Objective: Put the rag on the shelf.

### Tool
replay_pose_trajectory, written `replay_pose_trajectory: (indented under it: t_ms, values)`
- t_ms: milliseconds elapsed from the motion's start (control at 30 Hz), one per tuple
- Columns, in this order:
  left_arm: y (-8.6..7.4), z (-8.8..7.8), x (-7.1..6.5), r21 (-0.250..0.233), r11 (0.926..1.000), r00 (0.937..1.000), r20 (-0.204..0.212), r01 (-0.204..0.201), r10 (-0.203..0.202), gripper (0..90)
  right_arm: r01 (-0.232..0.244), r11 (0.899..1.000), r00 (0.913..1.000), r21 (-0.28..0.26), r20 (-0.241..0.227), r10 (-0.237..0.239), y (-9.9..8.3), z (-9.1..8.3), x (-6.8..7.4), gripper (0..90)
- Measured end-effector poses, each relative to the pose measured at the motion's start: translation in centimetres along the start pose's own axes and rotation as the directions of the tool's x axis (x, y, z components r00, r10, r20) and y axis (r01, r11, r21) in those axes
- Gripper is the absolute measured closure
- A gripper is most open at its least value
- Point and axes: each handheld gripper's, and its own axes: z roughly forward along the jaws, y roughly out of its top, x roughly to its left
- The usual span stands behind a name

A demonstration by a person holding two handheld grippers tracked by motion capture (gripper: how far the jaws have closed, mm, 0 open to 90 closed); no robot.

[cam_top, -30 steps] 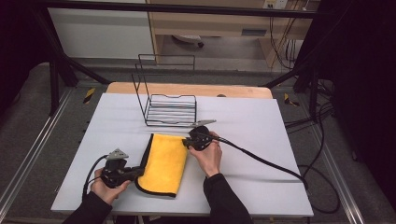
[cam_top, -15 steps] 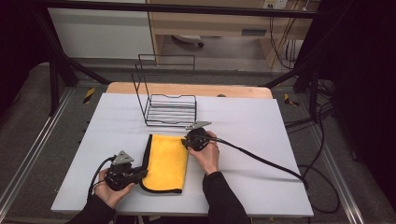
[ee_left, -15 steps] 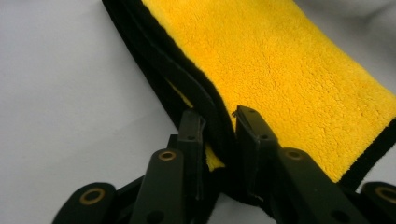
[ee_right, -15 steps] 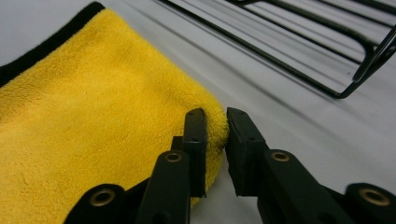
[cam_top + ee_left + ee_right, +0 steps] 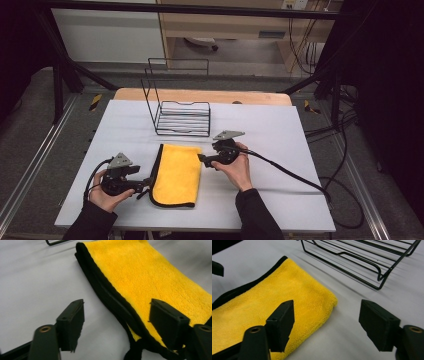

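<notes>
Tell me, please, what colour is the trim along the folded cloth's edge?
Black, bordering the yellow cloth; it shows best in the left gripper view.

yellow microfiber cloth [image 5: 177, 173] with black trim, folded flat on the table, lying at 6 o'clock from the wire rack [image 5: 182, 118].

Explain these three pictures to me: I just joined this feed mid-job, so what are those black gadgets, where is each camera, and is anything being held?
A person sits at a white table, holding a hand-held two-jaw tool in each hand. The high view looks down from above. The other two cameras ride on the tools and look along their jaws. On the table lie a folded yellow cloth with black trim and a black wire rack. The left gripper and right gripper flank the cloth. Both have just been opening; the jaws stand apart and nothing is held.
</notes>
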Motion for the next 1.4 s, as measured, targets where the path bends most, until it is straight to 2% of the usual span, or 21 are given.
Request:
replay_pose_trajectory:
  t_ms: [33,133,267,533,800,967,1133,1267,1400]
  values:
    - [0.1,0.0,0.2,0.001,1.0000,1.0000,0.000,-0.005,0.005,24.9,0.000,1.000,1.0000,0.000,0.000,0.000,0.0,0.0,0.0,24.2]
    - [0.6,0.2,0.6,-0.003,1.0000,0.9999,0.010,-0.004,0.004,16.5,-0.004,1.000,1.0000,-0.001,0.007,0.004,-0.5,-0.7,-0.2,16.5]
    - [1.1,0.5,1.0,-0.004,1.0000,1.0000,0.004,-0.003,0.003,10.1,0.002,1.000,0.9999,-0.014,0.012,-0.002,-1.1,-1.7,-0.5,12.7]
    - [2.9,1.4,1.6,-0.018,0.9994,0.9995,-0.012,-0.028,0.028,7.6,-0.002,0.999,1.0000,-0.047,0.005,0.002,-2.0,-3.3,-0.6,8.7]
    - [4.7,2.8,2.0,-0.009,0.9993,0.9989,-0.028,-0.037,0.037,9.6,-0.006,0.999,0.9999,-0.041,0.011,0.006,-3.1,-4.0,-0.9,6.5]
    - [5.4,4.1,2.3,-0.004,0.9997,0.9991,-0.035,-0.024,0.023,11.8,-0.004,0.999,0.9998,-0.034,0.017,0.005,-3.6,-4.0,-1.0,6.4]
    - [6.2,5.5,2.9,0.019,0.9998,0.9980,-0.063,-0.008,0.009,17.0,-0.009,1.000,0.9997,-0.029,0.024,0.010,-3.9,-3.9,-1.1,6.4]
    - [6.4,6.4,3.5,-0.014,0.9993,0.9969,-0.070,0.034,-0.035,25.1,-0.010,1.000,0.9998,-0.027,0.019,0.010,-4.0,-3.8,-0.9,6.5]
    - [6.4,7.3,3.9,0.027,0.9994,0.9941,-0.108,0.019,-0.016,31.9,-0.011,1.000,0.9998,-0.020,0.018,0.012,-4.2,-3.6,-0.9,7.1]
